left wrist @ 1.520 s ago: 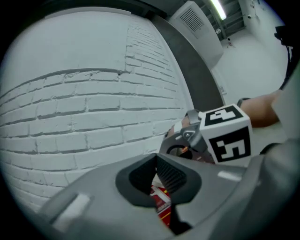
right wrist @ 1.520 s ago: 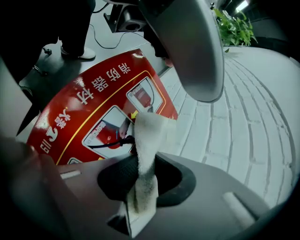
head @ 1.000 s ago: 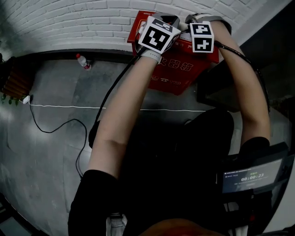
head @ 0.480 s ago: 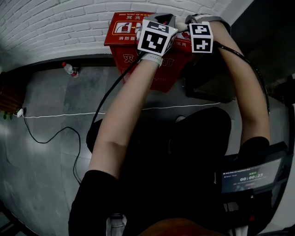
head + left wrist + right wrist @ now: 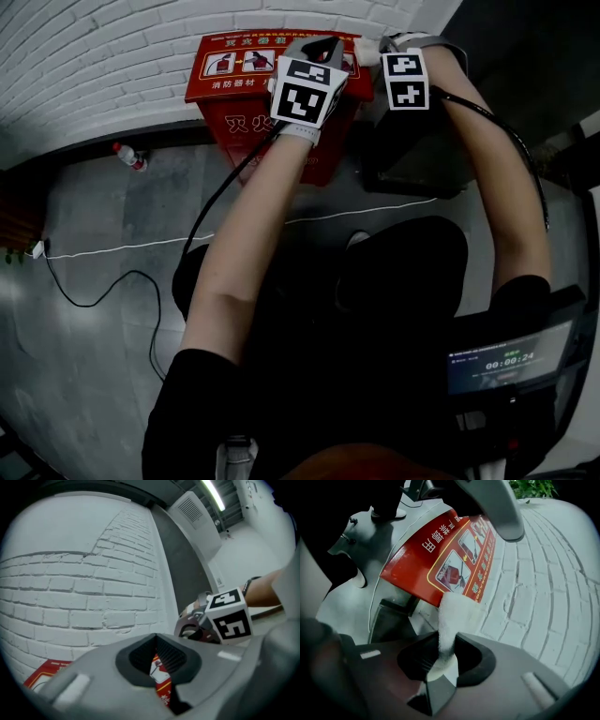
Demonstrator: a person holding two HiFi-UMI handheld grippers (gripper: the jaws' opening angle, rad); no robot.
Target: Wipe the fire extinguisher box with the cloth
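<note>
L tongs [image 5: 158, 660]: closed, nothing held
R tongs [image 5: 440, 663]: clamped on white cloth [image 5: 453, 613]
Cloth: held at corner of red fire extinguisher box [image 5: 424, 559], by brick wall [image 5: 543, 583]

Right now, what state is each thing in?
Left claw: shut, empty.
Right claw: shut on the white cloth.
White cloth: pinched, free end sticking out towards the box.
Fire extinguisher box: upright against the brick wall.
Plastic bottle: lying on the floor.

A brick wall [image 5: 112, 47] backed the fire extinguisher box [image 5: 234, 117]; a dark cabinet [image 5: 422, 159], perhaps, crowded its right. Leftward the floor [image 5: 112, 216] lay open, bar a bottle [image 5: 129, 157].
</note>
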